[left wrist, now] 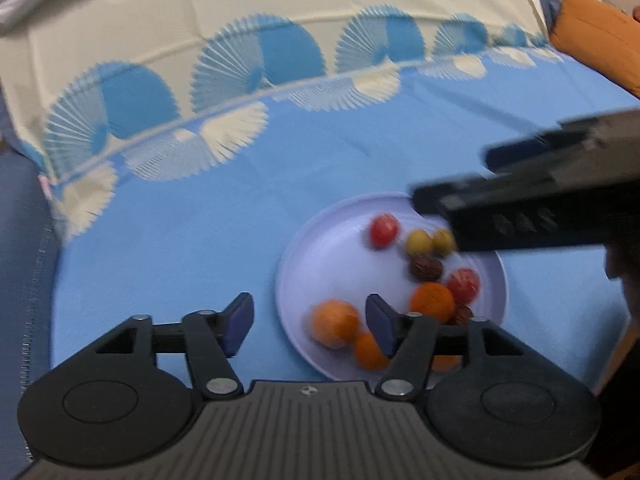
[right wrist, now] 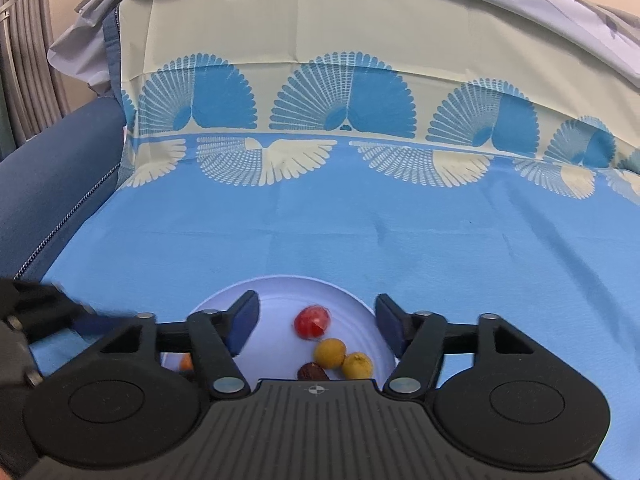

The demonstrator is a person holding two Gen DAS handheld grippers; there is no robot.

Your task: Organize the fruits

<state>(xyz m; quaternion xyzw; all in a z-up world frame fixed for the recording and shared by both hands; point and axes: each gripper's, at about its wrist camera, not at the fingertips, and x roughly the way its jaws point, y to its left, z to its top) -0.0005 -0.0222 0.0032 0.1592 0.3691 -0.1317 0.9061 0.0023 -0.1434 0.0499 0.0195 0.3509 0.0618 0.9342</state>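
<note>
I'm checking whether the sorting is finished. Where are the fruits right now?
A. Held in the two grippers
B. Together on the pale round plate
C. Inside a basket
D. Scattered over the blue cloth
B: in both wrist views the red, yellow and orange fruits lie on the pale plate, none shows on the blue cloth around it, and both grippers, left and right, are open and empty.
</note>
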